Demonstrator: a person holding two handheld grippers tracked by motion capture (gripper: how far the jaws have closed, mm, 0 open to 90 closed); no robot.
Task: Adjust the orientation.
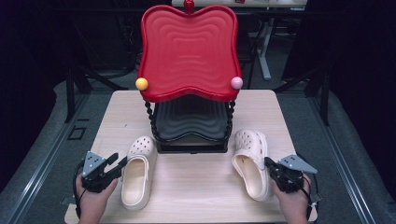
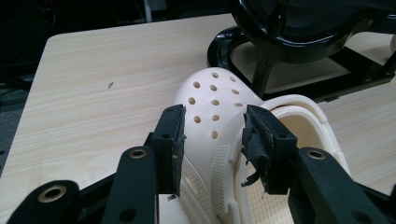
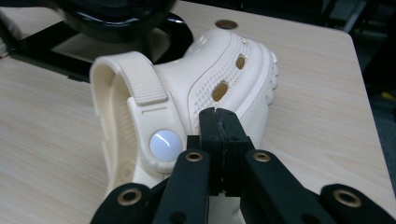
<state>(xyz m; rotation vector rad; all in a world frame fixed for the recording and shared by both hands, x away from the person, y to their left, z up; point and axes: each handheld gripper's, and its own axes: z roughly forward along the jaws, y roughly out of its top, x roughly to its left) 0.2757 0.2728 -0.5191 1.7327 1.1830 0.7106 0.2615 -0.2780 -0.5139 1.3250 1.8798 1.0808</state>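
Clogs: left clog [image 1: 137, 173] near the tabletop's [image 1: 196, 186] front-left, right clog [image 1: 252, 163] front-right, flanking the tiered rack [image 1: 189, 70] mid-tabletop. Left gripper [image 2: 212, 140] fingers spread astride the left clog's side wall. Right gripper [image 3: 219, 140] fingers pressed together, beside the right clog.

Left tongs [image 1: 122, 163], lower left of the high view, held in the left hand [image 1: 93, 198] with jaws parted; right tongs [image 1: 267, 162], lower right, in the right hand [image 1: 294, 200], jaws pressed together.
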